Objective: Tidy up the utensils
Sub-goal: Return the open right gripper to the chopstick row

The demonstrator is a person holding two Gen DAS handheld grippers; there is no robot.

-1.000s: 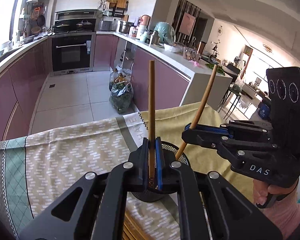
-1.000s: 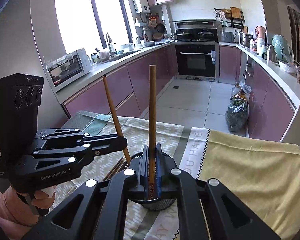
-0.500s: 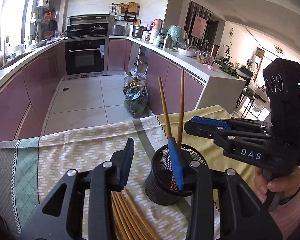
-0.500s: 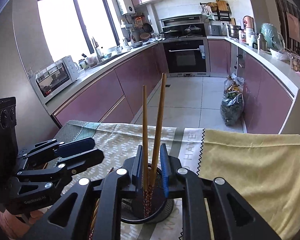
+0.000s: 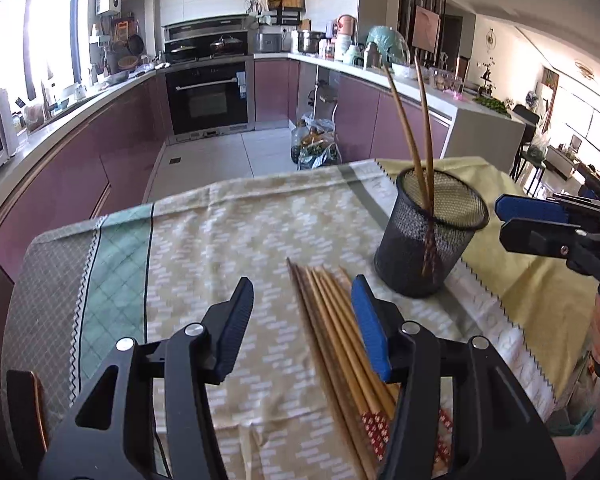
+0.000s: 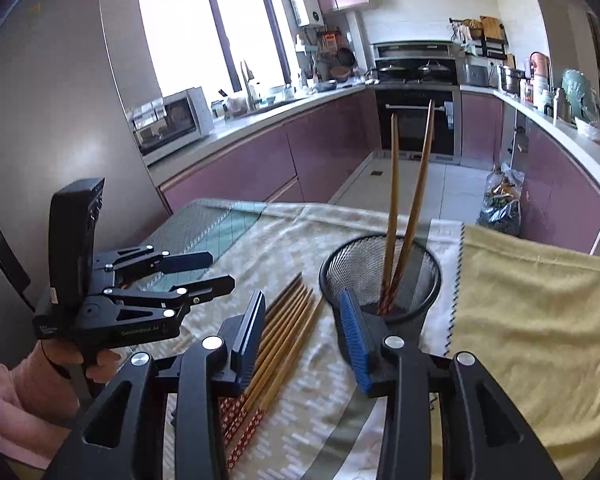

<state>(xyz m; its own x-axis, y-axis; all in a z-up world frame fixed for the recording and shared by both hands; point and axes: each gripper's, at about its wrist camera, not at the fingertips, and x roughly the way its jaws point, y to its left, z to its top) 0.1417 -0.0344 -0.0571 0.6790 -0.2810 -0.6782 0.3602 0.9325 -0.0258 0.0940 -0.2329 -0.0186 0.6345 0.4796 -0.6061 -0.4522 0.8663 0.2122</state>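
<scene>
Left wrist view: the left tongs [image 5: 302,324] have just been opening, empty, above loose chopsticks [image 5: 336,320]; the cup [image 5: 430,236] stands ahead right. Right wrist view: the right tongs [image 6: 302,330], also just opening, are empty, the cup's two chopsticks [image 6: 400,220] ahead.

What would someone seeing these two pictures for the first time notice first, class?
Two chopsticks stand crossed in a black mesh cup on the patterned cloth. Beside the cup lies a bundle of loose chopsticks, red-patterned at the near ends. Both the left gripper and right gripper hang open above that bundle, holding nothing.
</scene>
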